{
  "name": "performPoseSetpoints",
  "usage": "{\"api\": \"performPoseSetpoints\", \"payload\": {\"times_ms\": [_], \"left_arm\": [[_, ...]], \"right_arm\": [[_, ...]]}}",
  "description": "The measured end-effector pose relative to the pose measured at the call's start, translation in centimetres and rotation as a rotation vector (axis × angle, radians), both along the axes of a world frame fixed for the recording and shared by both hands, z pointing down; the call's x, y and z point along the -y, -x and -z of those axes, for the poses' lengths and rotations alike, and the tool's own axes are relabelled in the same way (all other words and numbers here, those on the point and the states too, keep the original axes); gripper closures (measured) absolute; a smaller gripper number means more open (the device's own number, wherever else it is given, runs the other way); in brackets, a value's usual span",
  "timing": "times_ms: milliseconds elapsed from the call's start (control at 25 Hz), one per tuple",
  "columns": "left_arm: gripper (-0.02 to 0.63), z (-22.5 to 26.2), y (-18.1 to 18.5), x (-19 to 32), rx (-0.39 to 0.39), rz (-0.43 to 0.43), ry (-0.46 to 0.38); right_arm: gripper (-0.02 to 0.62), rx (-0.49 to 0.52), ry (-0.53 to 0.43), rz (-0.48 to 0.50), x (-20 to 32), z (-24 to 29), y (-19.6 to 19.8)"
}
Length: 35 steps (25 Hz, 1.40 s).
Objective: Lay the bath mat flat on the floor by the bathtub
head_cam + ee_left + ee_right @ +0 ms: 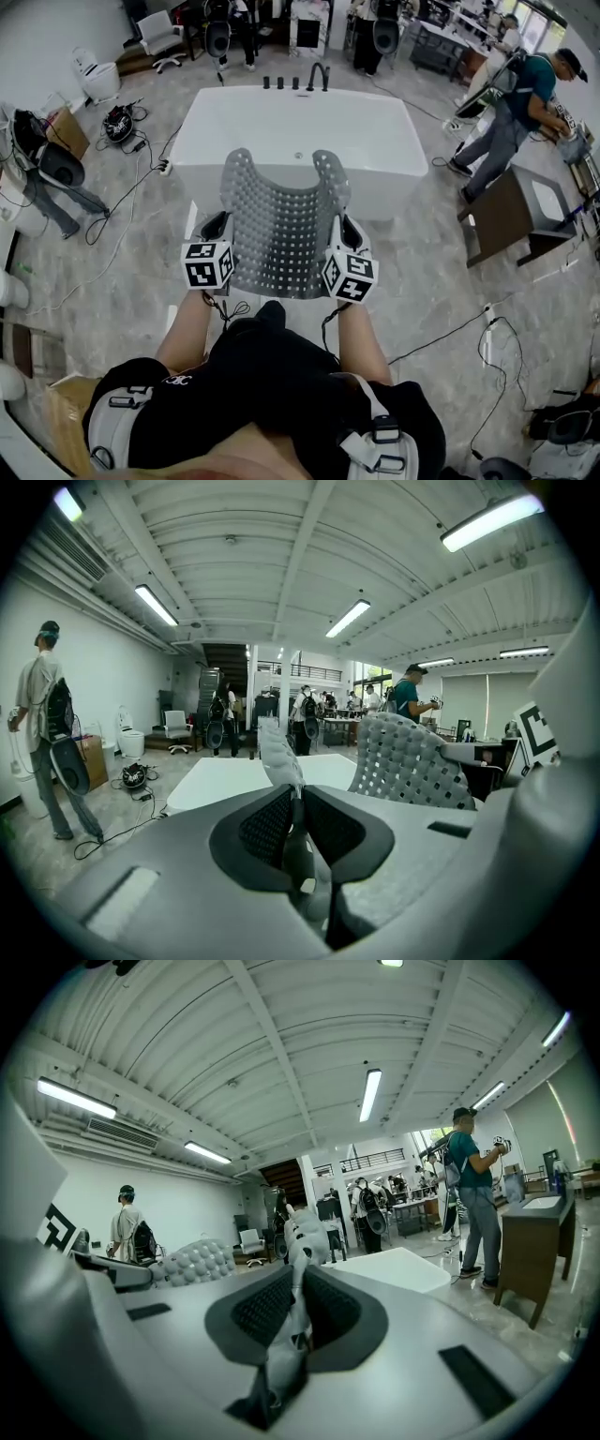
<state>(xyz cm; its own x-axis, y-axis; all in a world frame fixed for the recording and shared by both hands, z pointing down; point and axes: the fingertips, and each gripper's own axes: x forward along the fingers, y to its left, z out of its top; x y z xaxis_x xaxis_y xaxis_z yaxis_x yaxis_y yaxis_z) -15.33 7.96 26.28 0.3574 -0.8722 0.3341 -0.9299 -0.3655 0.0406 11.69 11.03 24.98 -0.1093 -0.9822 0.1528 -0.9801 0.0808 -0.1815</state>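
Note:
A grey perforated bath mat (281, 220) hangs in the air between my two grippers, its far end curled up in front of the white bathtub (300, 141). My left gripper (217, 228) is shut on the mat's left edge, and the edge (279, 761) rises straight out of the closed jaws. My right gripper (343, 232) is shut on the right edge of the mat (302, 1237), pinched between the dark pads. The mat's other side (408, 761) shows bubbled and holed in the left gripper view.
Cables (122, 202) trail over the marble floor left of the tub, and more cables (487, 342) lie at the right. A brown cabinet (511, 211) stands right, with a person (511, 117) beside it. A toilet (94, 75) and chair (159, 37) are at the back left.

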Motion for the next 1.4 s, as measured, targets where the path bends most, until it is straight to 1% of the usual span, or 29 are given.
{"api": "performPoseSetpoints", "payload": {"times_ms": [200, 520, 680, 760, 960, 1240, 1400], "left_arm": [[0.560, 0.6, -0.8, 6.1, 0.002, -0.025, 0.016], [0.560, 0.9, -0.9, 16.5, -0.016, -0.059, 0.013], [0.560, 1.1, -1.3, 19.9, -0.008, -0.075, 0.010], [0.560, 0.7, -1.2, 21.5, -0.008, -0.073, 0.025], [0.560, -0.9, -0.9, 24.1, 0.008, -0.051, 0.069], [0.560, -5.2, -0.7, 24.6, 0.053, -0.027, 0.196], [0.560, -7.8, -1.6, 25.5, 0.090, -0.020, 0.267]], "right_arm": [[0.555, -0.002, 0.018, -0.013, 5.5, 0.7, -0.6], [0.555, -0.015, 0.023, -0.056, 15.2, 1.1, -1.4], [0.554, 0.001, 0.019, -0.075, 18.4, 1.1, -2.2], [0.555, 0.005, 0.028, -0.074, 19.7, 0.8, -2.3], [0.554, 0.002, 0.088, -0.056, 22.7, -1.0, -3.0], [0.555, 0.013, 0.201, -0.029, 23.7, -5.0, -3.5], [0.555, 0.022, 0.277, -0.015, 24.6, -8.3, -4.9]]}}
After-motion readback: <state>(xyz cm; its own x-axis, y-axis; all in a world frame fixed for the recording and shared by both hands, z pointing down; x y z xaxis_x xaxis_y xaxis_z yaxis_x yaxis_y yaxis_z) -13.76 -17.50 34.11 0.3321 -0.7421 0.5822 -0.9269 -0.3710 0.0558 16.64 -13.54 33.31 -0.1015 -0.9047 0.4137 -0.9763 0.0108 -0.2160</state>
